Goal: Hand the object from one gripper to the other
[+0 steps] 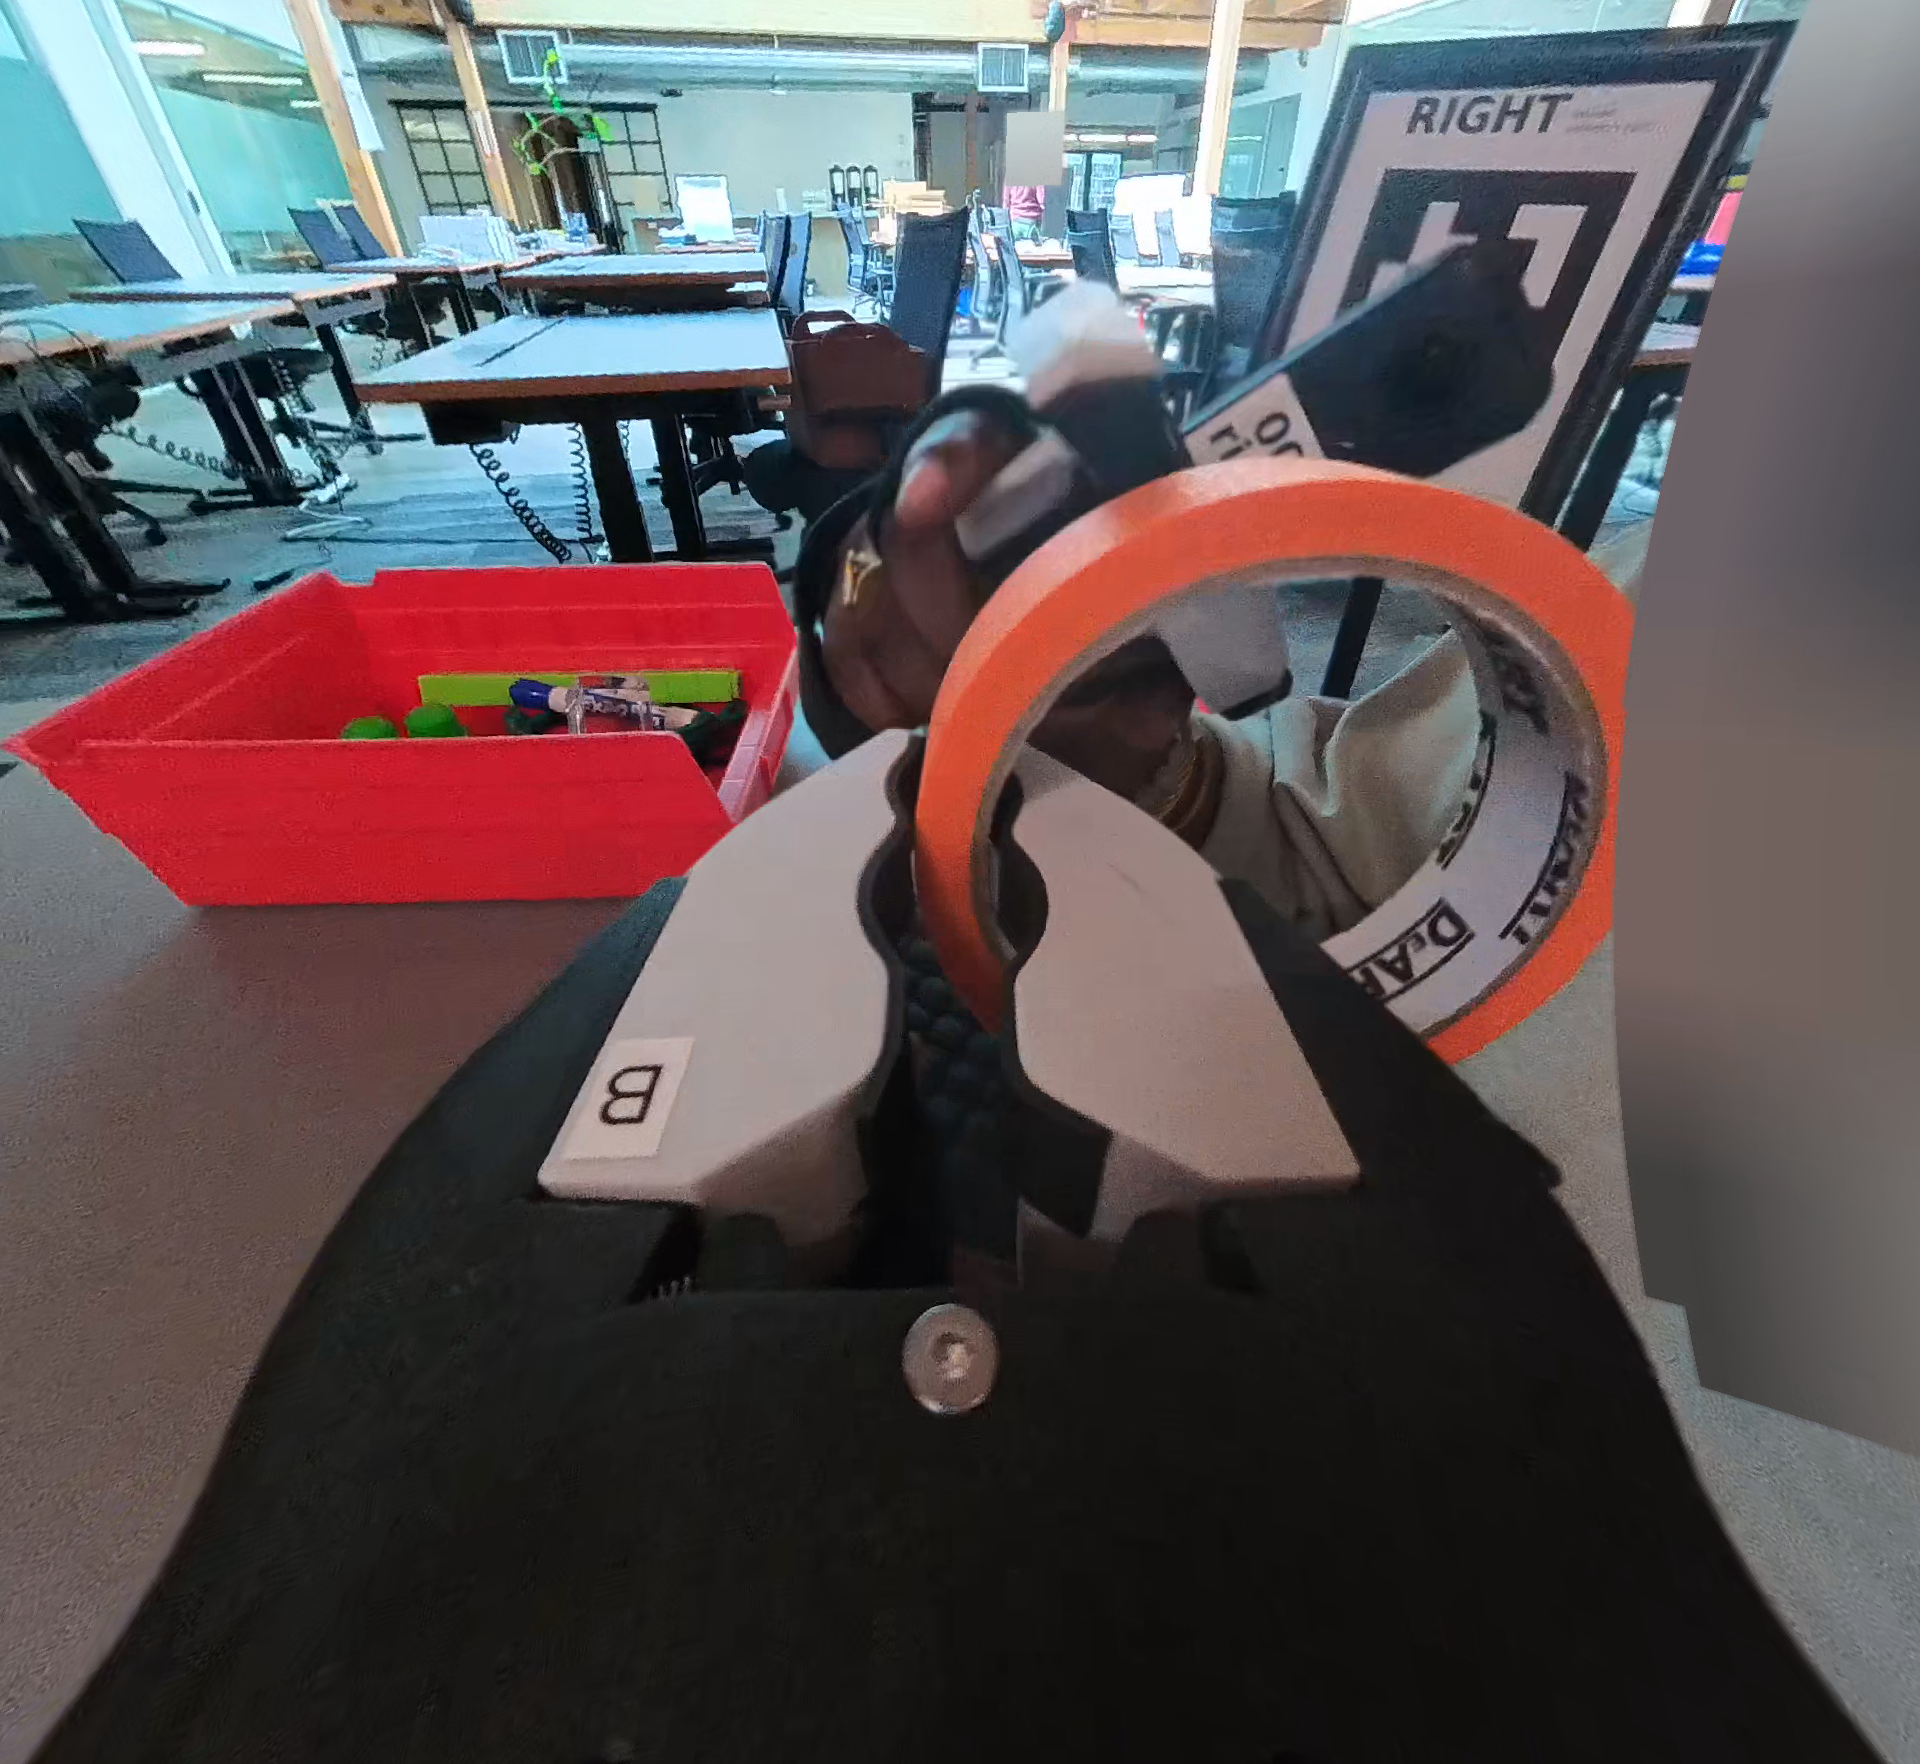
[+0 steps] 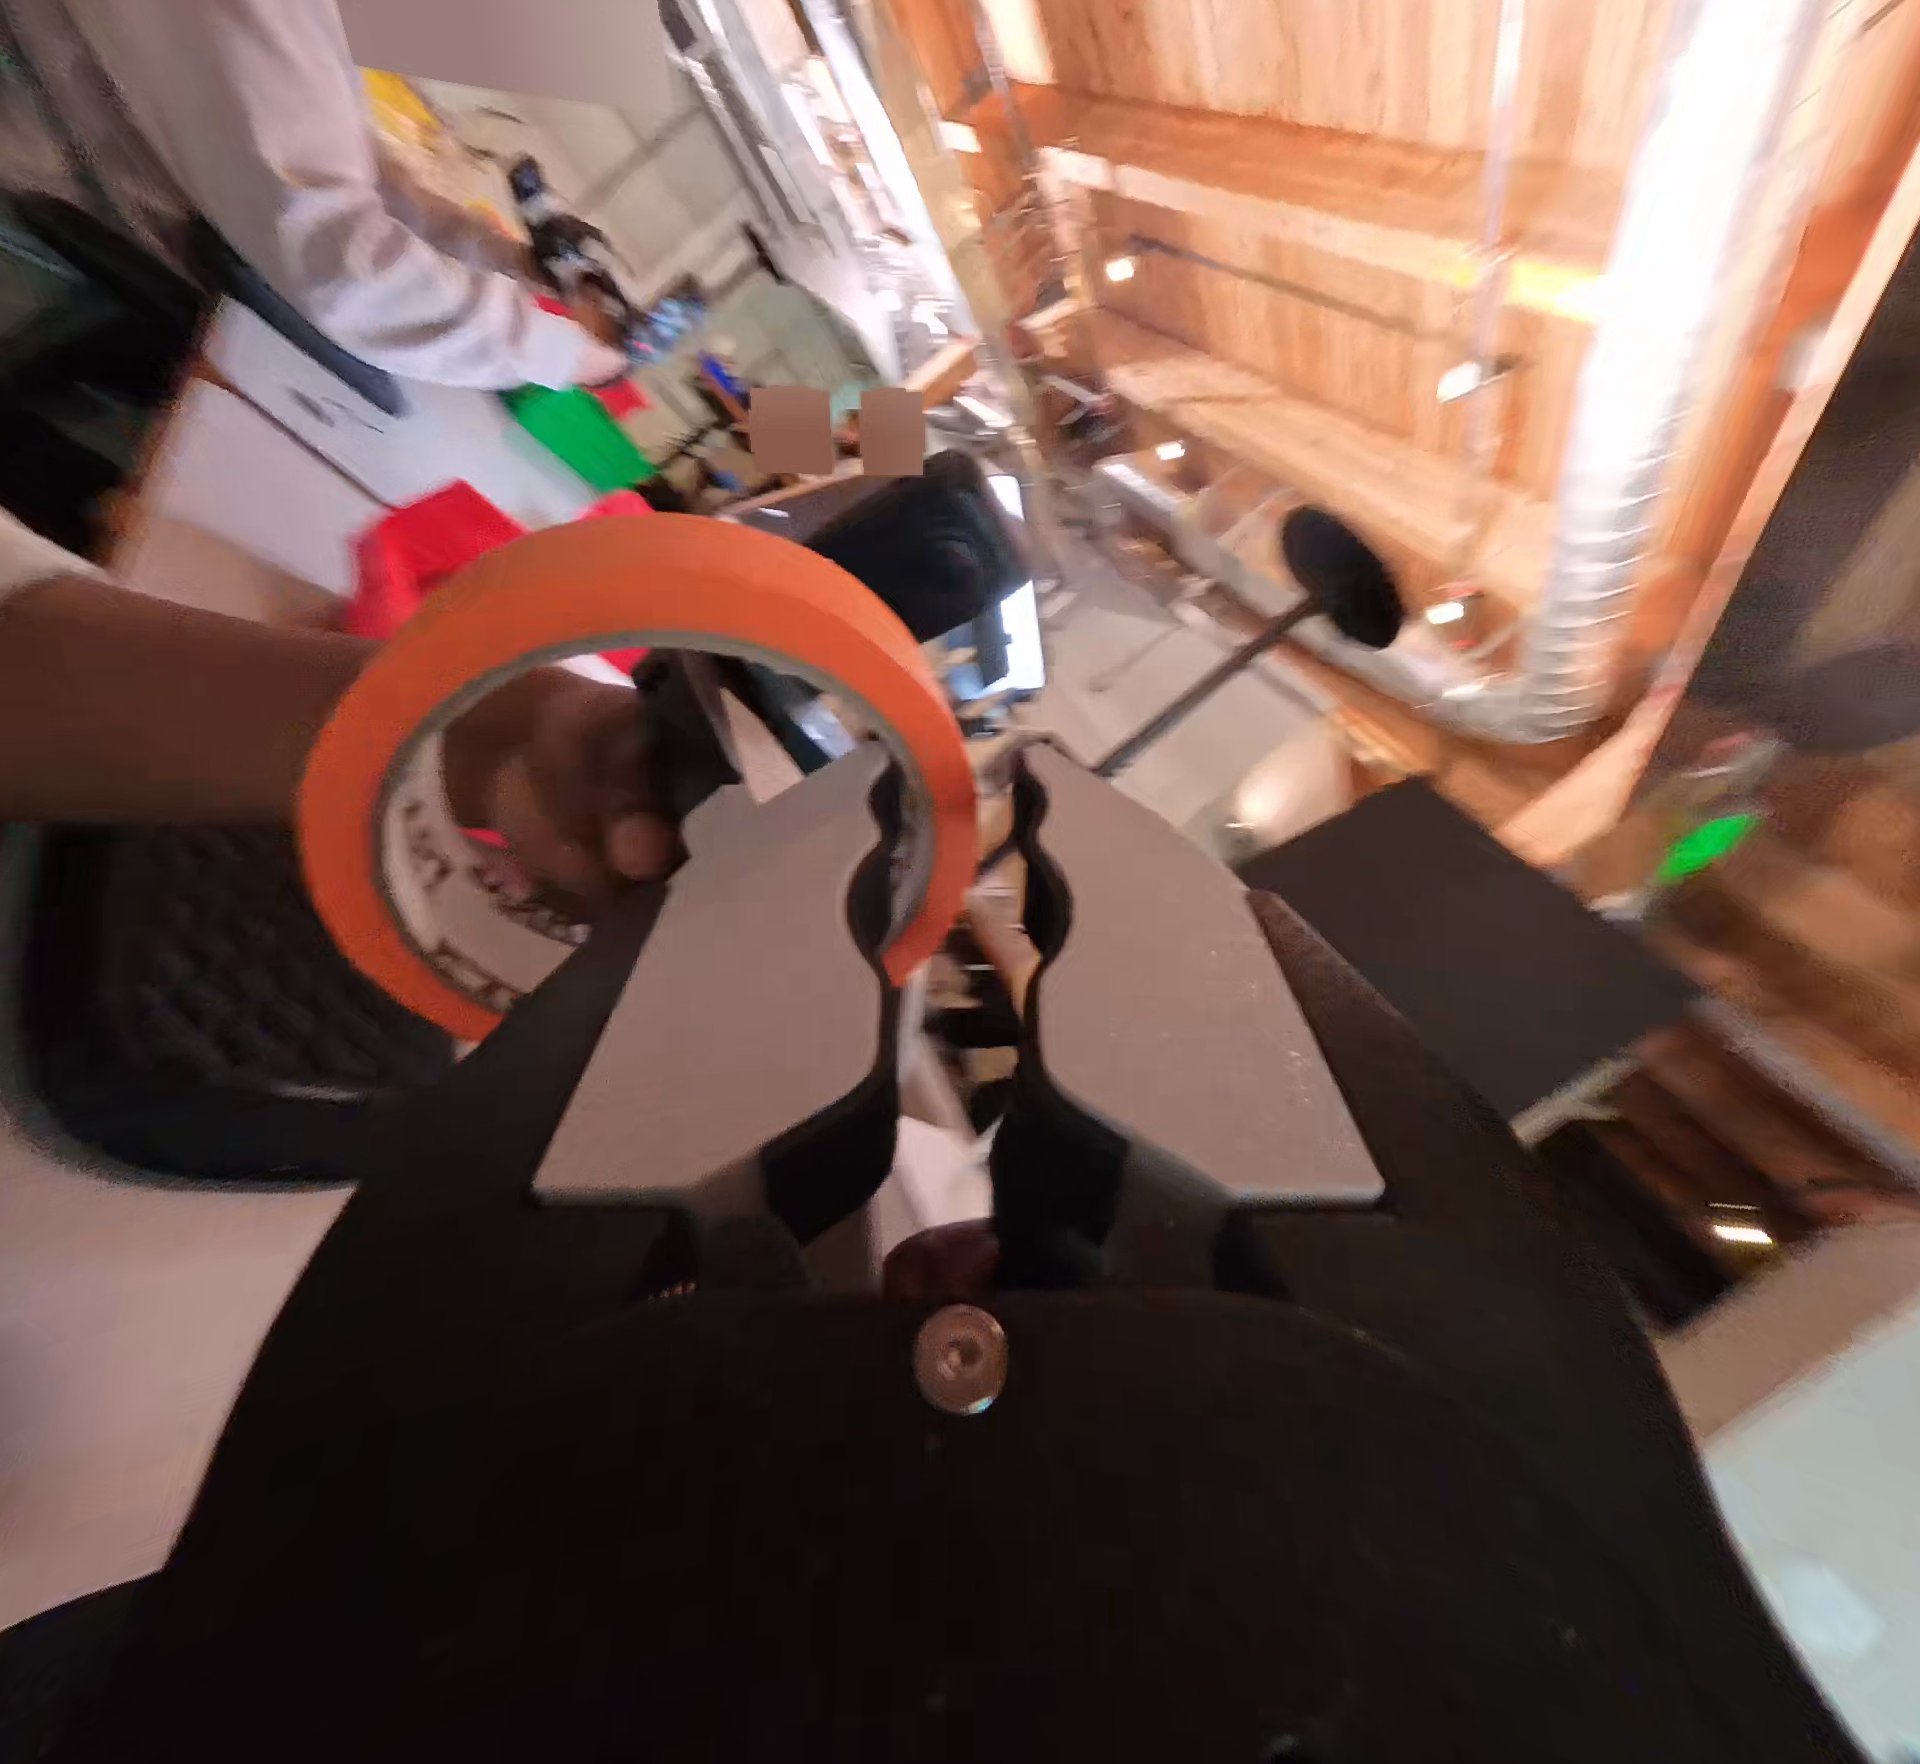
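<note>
An orange tape roll point(image 1: 1247, 519) is held upright in the air. My left gripper point(image 1: 961, 810) is shut on the roll's left wall, one finger inside the ring and one outside. My right gripper point(image 1: 1127, 561) reaches in from behind at the roll's top, with one grey finger visible through the ring. In the right wrist view the roll point(image 2: 623, 571) sits left of centre. My right gripper point(image 2: 956, 779) straddles its right wall with the jaws a little apart, and the right finger is clear of the tape. The hand point(image 2: 561, 779) holding the left gripper shows through the ring.
A red bin point(image 1: 312, 810) with markers and green items stands on the brown table point(image 1: 208, 1091) to the left. A black-and-white marker board point(image 1: 1507, 239) rides on the right gripper. Desks and chairs fill the room behind. A person in white point(image 2: 260, 156) is at the upper left.
</note>
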Tool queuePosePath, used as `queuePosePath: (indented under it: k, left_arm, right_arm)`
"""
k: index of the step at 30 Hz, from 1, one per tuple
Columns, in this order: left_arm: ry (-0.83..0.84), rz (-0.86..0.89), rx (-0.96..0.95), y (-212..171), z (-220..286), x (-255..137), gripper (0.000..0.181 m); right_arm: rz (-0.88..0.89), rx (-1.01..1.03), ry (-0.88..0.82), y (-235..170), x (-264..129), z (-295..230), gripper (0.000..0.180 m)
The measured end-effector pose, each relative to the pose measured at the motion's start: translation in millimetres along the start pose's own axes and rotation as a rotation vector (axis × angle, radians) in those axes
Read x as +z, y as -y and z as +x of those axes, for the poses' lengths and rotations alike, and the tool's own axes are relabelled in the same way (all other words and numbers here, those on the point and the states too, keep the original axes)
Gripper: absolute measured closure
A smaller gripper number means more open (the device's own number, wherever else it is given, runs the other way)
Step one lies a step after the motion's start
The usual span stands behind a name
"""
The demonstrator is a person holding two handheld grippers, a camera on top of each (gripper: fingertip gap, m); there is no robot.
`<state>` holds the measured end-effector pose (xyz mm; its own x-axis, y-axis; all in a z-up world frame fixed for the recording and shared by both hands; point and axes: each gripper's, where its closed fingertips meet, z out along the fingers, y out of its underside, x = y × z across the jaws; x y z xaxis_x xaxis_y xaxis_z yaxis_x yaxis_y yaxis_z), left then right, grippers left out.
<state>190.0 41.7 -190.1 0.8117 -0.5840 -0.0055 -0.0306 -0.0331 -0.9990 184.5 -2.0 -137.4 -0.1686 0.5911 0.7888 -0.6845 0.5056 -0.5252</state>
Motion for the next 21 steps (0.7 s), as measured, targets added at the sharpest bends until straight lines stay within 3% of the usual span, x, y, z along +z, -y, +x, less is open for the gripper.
queuePosePath:
  k: [2, 4, 6, 9, 13, 15, 18, 21]
  left_arm:
    - [0.002, -0.029, -0.054, -3.9, -1.2, -1.0, 0.169]
    - [0.006, -0.059, -0.026, -8.4, -2.1, -2.0, 0.167]
    - [0.062, -0.040, 0.099, -2.3, -8.3, -9.7, 0.150]
    - [0.235, 0.083, 0.470, 26.6, -11.0, -30.8, 0.132]
    - [0.361, 0.129, 0.912, 42.3, 8.5, -36.6, 0.139]
    - [0.377, 0.092, 1.002, 38.1, 10.5, -30.6, 0.159]
    - [0.382, 0.084, 0.779, 40.1, -3.3, -32.7, 0.164]
    - [0.294, 0.057, 0.422, 30.5, -15.9, -34.5, 0.170]
  right_arm:
    - [0.000, -0.173, -0.050, 4.1, -2.1, 0.7, 0.158]
    - [-0.058, -0.133, -0.038, -1.9, 1.0, -0.6, 0.167]
    - [-0.130, 0.110, 0.017, -15.2, 3.6, 2.4, 0.169]
    - [-0.257, 0.541, 0.093, -43.8, 3.2, 2.7, 0.169]
    - [-0.389, 0.926, 0.264, -64.8, 1.5, -24.0, 0.170]
    - [-0.421, 0.990, 0.327, -66.6, 1.8, -36.2, 0.170]
    - [-0.399, 0.923, 0.328, -66.4, 0.2, -32.9, 0.167]
    - [-0.248, 0.548, 0.182, -53.3, -1.5, -4.2, 0.139]
